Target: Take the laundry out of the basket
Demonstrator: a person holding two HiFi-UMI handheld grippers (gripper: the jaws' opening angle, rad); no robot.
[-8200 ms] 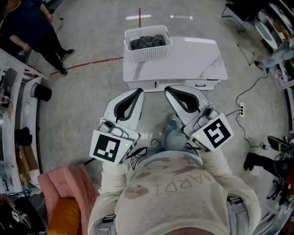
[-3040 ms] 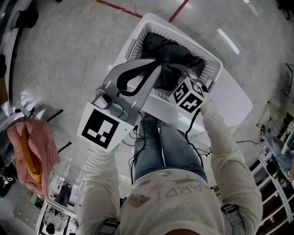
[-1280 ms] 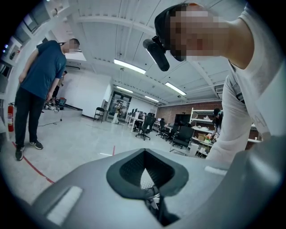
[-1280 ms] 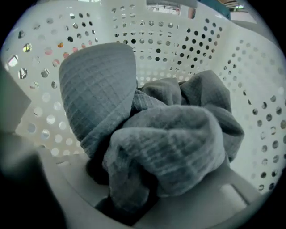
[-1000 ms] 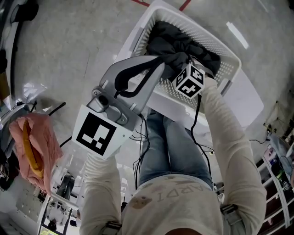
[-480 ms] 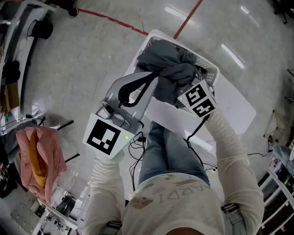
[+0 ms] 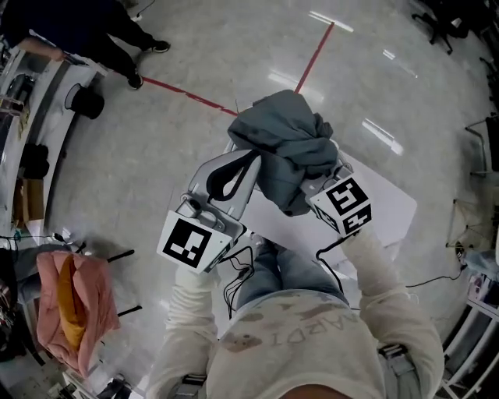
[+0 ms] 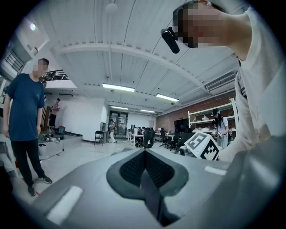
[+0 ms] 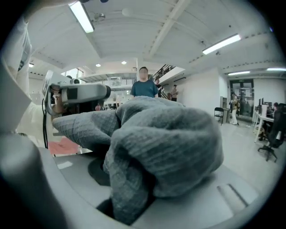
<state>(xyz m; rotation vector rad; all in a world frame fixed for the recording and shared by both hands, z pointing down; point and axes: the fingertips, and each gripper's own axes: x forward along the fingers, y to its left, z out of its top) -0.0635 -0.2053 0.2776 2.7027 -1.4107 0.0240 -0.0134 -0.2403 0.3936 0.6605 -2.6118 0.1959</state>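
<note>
A bunched grey garment (image 7: 287, 148) hangs high in the air, and my right gripper (image 7: 314, 187) is shut on it. In the right gripper view the cloth (image 9: 165, 147) fills the space between the jaws and hides their tips. My left gripper (image 7: 248, 165) sits just left of the bundle with its jaws together. The left gripper view shows the left gripper (image 8: 144, 154) with no cloth in it. The garment and the grippers hide the basket. Part of the white table (image 7: 386, 214) shows below at the right.
A person in dark clothes (image 7: 86, 23) stands at the top left, also seen as the person (image 8: 24, 112) in the left gripper view. A red floor line (image 7: 312, 54) runs behind the table. Pink cloth (image 7: 74, 308) lies at the lower left. Cables (image 7: 238, 273) hang from the grippers.
Both grippers have risen. The grey garment has come up out of the basket with the right gripper and now covers the basket from view.
</note>
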